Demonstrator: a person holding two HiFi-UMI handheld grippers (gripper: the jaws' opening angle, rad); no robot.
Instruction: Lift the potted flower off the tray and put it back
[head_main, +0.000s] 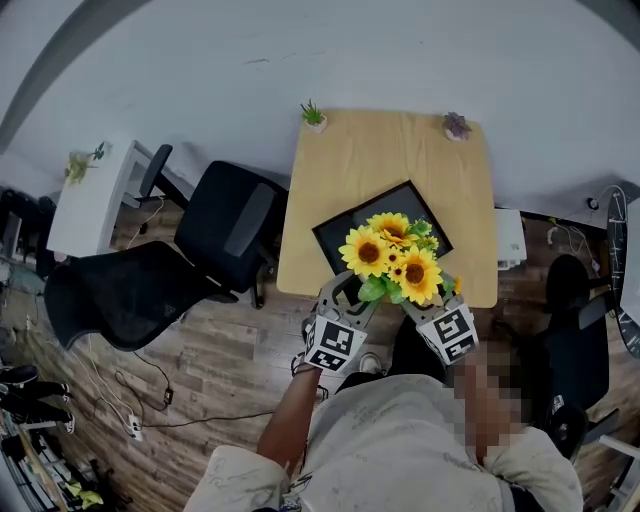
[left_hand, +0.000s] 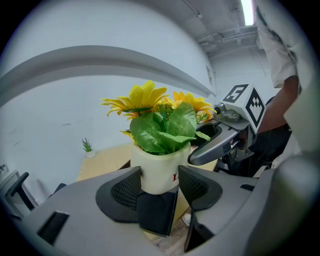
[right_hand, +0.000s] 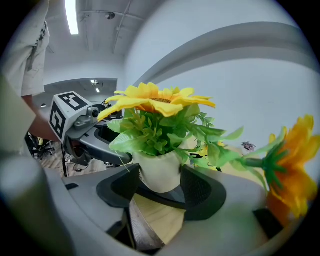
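Note:
The potted flower (head_main: 393, 258), yellow sunflowers with green leaves in a cream pot (left_hand: 159, 170), hangs in the air over the near edge of the wooden table (head_main: 390, 160). Both grippers hold it. My left gripper (head_main: 355, 295) is shut on the pot from the left, its pads (left_hand: 127, 189) pressing the pot's sides. From the right, my right gripper (head_main: 418, 305) is shut on the same pot (right_hand: 160, 172). The black tray (head_main: 345, 228) lies on the table beneath and behind the flowers. In the head view the blooms hide the pot.
Two small plants stand at the table's far corners (head_main: 314, 115) (head_main: 457, 125). Black office chairs (head_main: 225, 235) (head_main: 120, 290) sit left of the table, with a white side table (head_main: 85, 200) beyond them. A white object (head_main: 510, 238) lies by the table's right edge.

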